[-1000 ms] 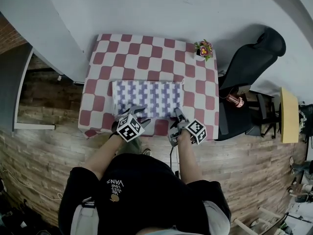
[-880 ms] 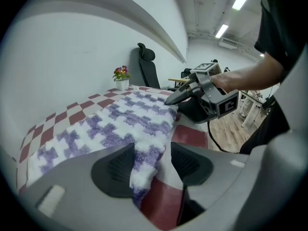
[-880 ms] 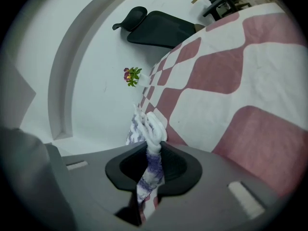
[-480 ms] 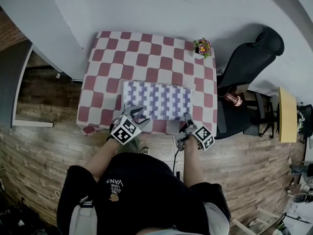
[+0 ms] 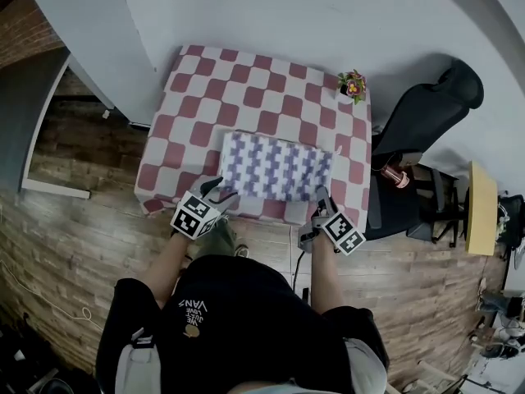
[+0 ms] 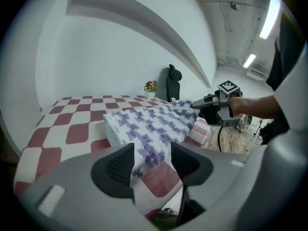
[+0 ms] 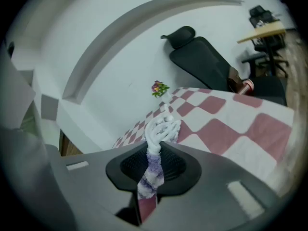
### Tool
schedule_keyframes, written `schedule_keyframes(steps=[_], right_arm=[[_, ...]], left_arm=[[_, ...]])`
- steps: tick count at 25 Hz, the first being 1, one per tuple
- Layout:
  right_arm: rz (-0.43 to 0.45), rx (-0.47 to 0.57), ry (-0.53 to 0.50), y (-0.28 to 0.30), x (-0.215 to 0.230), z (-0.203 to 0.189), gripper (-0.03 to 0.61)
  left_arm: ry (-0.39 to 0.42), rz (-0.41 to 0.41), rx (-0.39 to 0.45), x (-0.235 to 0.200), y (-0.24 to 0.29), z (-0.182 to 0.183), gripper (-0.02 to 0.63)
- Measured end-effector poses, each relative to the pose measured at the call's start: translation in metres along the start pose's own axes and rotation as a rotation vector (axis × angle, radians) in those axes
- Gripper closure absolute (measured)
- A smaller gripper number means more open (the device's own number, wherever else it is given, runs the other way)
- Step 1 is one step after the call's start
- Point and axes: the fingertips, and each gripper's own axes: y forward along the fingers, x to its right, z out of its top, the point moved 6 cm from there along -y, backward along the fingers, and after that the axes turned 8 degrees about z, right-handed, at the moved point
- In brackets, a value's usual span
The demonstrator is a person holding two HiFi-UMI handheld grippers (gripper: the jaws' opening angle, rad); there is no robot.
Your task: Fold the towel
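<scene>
A white towel (image 5: 275, 169) with a purple pattern lies on the red-and-white checked table (image 5: 246, 89). Its near edge is raised toward me. My left gripper (image 5: 215, 194) is at the near left corner. In the left gripper view the towel (image 6: 144, 129) runs down between the pads (image 6: 115, 170) of that gripper (image 6: 150, 160), together with a fold of tablecloth. My right gripper (image 5: 321, 208) is at the near right corner. Its jaws have just been closing, and that gripper (image 7: 154, 153) pinches a bunched strip of towel (image 7: 161, 129). The right gripper (image 6: 211, 107) also shows in the left gripper view.
A small pot of flowers (image 5: 353, 84) stands at the table's far right corner. A black office chair (image 5: 422, 105) and a copper bottle (image 5: 394, 175) are to the right of the table. White walls rise behind it, and a wood floor (image 5: 82, 245) lies in front.
Both grippers have drawn back from the towel's near edge toward the table's front edge and risen. The right jaws have closed on the corner, and the towel's near edge has lifted with them.
</scene>
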Motion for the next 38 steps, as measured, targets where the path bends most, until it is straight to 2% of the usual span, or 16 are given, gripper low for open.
schedule_keyframes(steps=[4,8,15,22,24,27,29,30,35,38], right_arm=[[0.080,-0.072,-0.309,0.016,-0.059,-0.005,0.520],[0.190,-0.179,-0.584,0.042,-0.124,-0.033,0.520],[0.338,-0.385,-0.803,0.082,-0.185,-0.112,0.520],[0.364,-0.573,-1.061,0.095,-0.189,-0.173,0.518],[0.391,-0.644,-1.098,0.098,-0.185,-0.186,0.505],[0.441,-0.733,-1.095,0.099,-0.181,-0.202,0.435],[0.471,-0.760,-1.083,0.099,-0.181,-0.210,0.370],[0.479,-0.766,-1.084,0.100,-0.181,-0.212,0.360],[0.516,-0.751,-1.030,0.101,-0.180,-0.206,0.356],[0.550,-0.659,-0.945,0.092,-0.186,-0.187,0.357]], left_arm=[[-0.050,0.038,0.034,-0.007,-0.019,-0.004,0.400],[-0.100,0.078,0.059,-0.016,-0.035,-0.012,0.400],[-0.151,0.131,0.092,-0.025,-0.054,-0.029,0.400],[-0.198,0.170,0.100,-0.034,-0.075,-0.051,0.400],[-0.204,0.172,0.097,-0.036,-0.076,-0.054,0.400],[-0.202,0.170,0.095,-0.035,-0.077,-0.054,0.400],[-0.196,0.170,0.101,-0.034,-0.078,-0.051,0.400],[-0.192,0.172,0.105,-0.034,-0.078,-0.050,0.400],[-0.174,0.175,0.122,-0.030,-0.079,-0.039,0.400],[-0.156,0.180,0.144,-0.025,-0.083,-0.031,0.400]])
